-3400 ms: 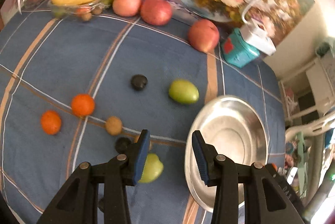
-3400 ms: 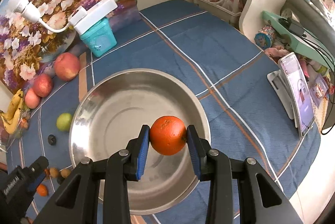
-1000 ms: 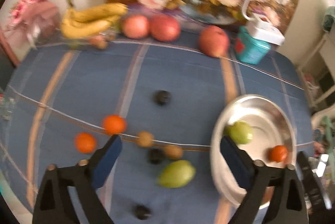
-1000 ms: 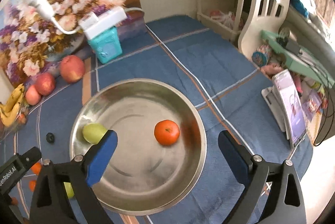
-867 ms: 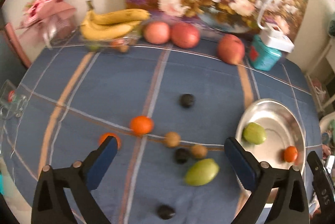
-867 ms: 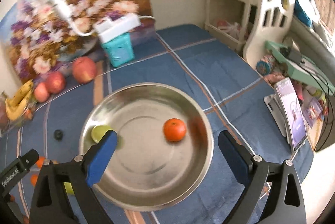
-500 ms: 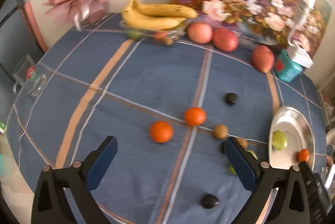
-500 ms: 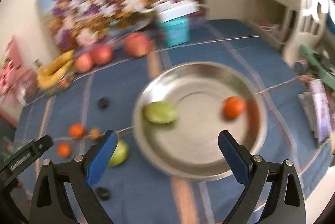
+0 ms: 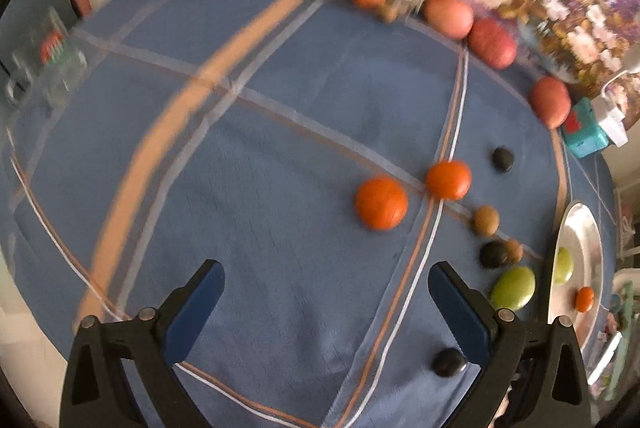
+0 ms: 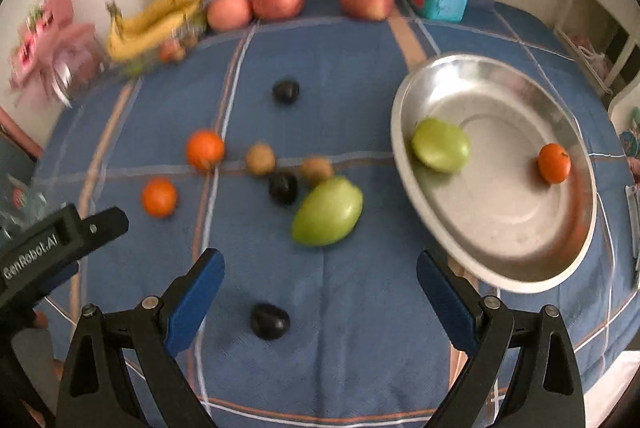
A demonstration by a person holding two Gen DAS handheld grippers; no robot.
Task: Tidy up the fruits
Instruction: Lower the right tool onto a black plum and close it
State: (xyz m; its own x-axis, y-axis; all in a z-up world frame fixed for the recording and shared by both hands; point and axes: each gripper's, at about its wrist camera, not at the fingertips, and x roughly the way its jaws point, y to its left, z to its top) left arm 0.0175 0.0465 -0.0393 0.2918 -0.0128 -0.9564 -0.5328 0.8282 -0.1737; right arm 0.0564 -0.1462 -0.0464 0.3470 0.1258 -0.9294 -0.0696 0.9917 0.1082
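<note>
- My right gripper is spread wide, nothing held; a black fruit sits on the cloth just below the gap.
- Loose green fruit at 12 o'clock, long axis tilting toward 2; right gripper looks nearer.
- Left gripper, equally wide and empty, has an orange at 1 o'clock.
- Bowl at 2 o'clock on the right view, holding one green fruit and one orange.

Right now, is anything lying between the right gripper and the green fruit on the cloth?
Nothing visible. The right gripper is open, and only bare cloth separates it from the green fruit.
</note>
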